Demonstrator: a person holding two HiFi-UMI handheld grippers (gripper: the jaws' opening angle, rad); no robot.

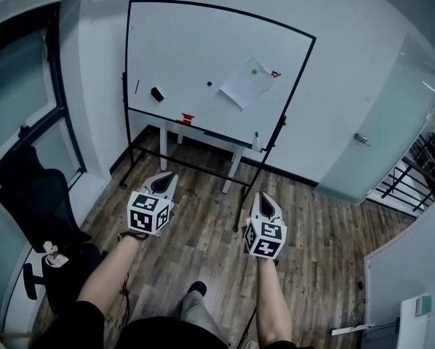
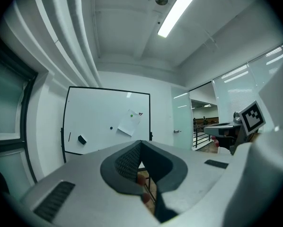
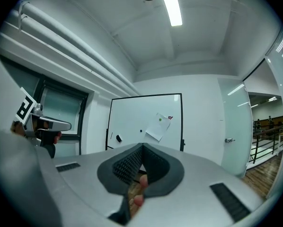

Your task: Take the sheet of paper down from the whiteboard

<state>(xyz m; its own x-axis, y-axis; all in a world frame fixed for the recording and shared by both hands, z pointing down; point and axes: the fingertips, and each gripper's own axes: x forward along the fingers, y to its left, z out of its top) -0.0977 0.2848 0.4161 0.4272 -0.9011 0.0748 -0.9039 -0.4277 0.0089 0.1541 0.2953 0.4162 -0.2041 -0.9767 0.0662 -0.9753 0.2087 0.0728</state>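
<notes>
Facing the whiteboard (image 1: 181,49), I have the left hand-held gripper (image 1: 166,177) and right hand-held gripper (image 1: 265,197) both closed on nothing, well apart from the paper (image 1: 245,84) hanging tilted under a green magnet (image 1: 254,71).

A black office chair (image 1: 36,198) stands at the near left on the brown wooden plank floor (image 1: 326,246), below a dark-framed window (image 1: 21,100) in the left wall. At the far right is a frosted glass door (image 1: 381,115) with a metal lever handle (image 1: 361,139), and a black metal railing (image 1: 406,177) further right. A long white strip light (image 3: 170,4) glows on the ceiling.
</notes>
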